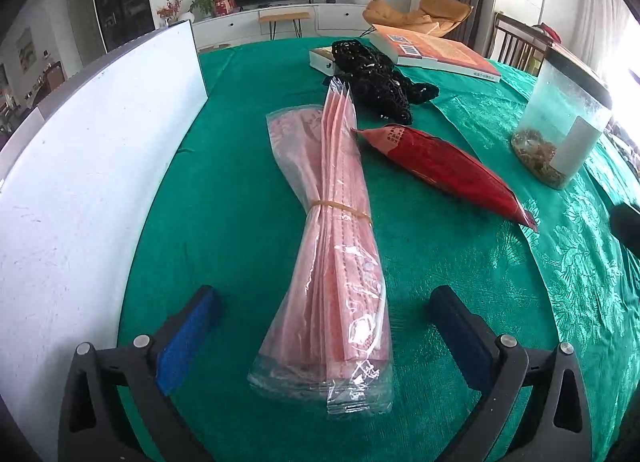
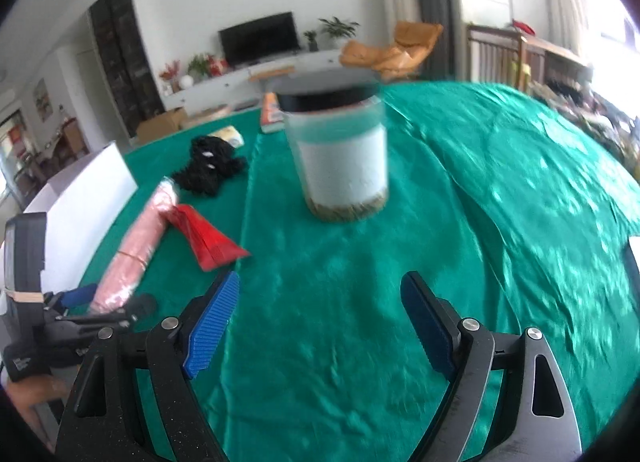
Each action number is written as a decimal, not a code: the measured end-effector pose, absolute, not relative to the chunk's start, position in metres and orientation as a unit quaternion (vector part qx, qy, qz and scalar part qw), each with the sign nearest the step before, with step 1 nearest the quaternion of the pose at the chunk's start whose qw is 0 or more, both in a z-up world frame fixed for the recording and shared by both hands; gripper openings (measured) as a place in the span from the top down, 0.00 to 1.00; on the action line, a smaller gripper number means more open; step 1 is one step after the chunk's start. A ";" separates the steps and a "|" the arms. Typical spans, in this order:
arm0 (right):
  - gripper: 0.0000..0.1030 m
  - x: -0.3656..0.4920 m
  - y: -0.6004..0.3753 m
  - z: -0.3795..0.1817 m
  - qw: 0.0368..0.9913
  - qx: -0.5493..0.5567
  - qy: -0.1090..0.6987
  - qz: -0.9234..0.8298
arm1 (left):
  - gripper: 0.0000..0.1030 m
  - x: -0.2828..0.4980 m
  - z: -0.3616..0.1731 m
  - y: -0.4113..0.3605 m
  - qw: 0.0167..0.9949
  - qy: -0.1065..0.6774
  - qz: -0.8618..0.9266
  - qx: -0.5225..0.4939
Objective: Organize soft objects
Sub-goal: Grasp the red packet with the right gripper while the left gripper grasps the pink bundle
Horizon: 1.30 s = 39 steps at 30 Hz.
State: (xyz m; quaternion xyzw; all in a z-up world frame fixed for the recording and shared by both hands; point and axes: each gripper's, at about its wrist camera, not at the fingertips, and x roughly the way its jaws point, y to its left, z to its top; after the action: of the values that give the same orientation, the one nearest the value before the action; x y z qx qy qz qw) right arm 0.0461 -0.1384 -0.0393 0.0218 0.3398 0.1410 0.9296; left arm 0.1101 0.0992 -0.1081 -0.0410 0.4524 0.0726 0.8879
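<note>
A bundle of pink packets in clear plastic (image 1: 336, 246), bound by a rubber band, lies on the green tablecloth (image 1: 240, 221). My left gripper (image 1: 324, 302) is open, its blue pads on either side of the bundle's near end, not touching it. A red pouch (image 1: 444, 165) lies right of the bundle, a black knitted item (image 1: 380, 81) behind it. My right gripper (image 2: 320, 314) is open and empty over bare cloth, facing a plastic jar (image 2: 340, 153). The bundle (image 2: 132, 254), pouch (image 2: 208, 238), knitted item (image 2: 208, 169) and left gripper (image 2: 84, 302) show at the left there.
A white box (image 1: 80, 181) stands along the left of the table. Two books (image 1: 432, 49) lie at the far edge. The clear jar (image 1: 560, 125) with a black lid and brown contents stands at the right. Chairs and a TV unit are beyond the table.
</note>
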 end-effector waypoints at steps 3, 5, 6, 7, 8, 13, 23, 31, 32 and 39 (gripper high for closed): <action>0.20 0.083 -0.098 -0.037 0.905 -0.046 0.356 0.228 | 0.00 0.110 -0.108 0.099 0.888 0.452 0.073 -0.041; 0.20 0.110 -0.070 -0.047 0.878 -0.078 0.390 0.268 | 0.00 0.110 -0.108 0.099 0.888 0.452 0.072 -0.042; 0.20 0.120 -0.057 -0.052 0.866 -0.093 0.402 0.282 | 0.00 0.110 -0.108 0.099 0.888 0.452 0.072 -0.042; 0.20 0.128 -0.044 -0.056 0.858 -0.110 0.408 0.292 | 0.00 0.110 -0.108 0.099 0.888 0.452 0.072 -0.042; 0.20 0.134 -0.032 -0.059 0.853 -0.122 0.410 0.298 | 0.00 0.110 -0.108 0.100 0.888 0.452 0.072 -0.042; 0.78 0.144 -0.004 -0.073 0.825 -0.141 0.450 0.312 | 0.00 0.110 -0.108 0.100 0.888 0.452 0.072 -0.042; 0.79 0.096 -0.116 -0.063 0.850 -0.046 0.472 0.229 | 0.00 0.112 -0.109 0.100 0.884 0.460 0.072 -0.041; 0.88 0.129 -0.224 -0.026 0.898 0.064 0.419 0.116 | 0.00 0.143 -0.105 0.099 0.862 0.502 0.071 -0.024; 0.90 0.141 -0.228 -0.025 0.899 0.068 0.418 0.107 | 0.02 0.145 -0.105 0.098 0.862 0.501 0.068 -0.023; 0.86 0.180 -0.237 -0.060 0.858 0.041 0.499 0.116 | 0.49 0.143 -0.098 0.097 0.875 0.483 0.038 -0.023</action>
State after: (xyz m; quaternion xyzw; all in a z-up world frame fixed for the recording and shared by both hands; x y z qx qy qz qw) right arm 0.1796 -0.2372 -0.0598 0.0405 0.4988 0.1159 0.8580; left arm 0.1430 0.0966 -0.0984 -0.0234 0.4826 0.0379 0.8747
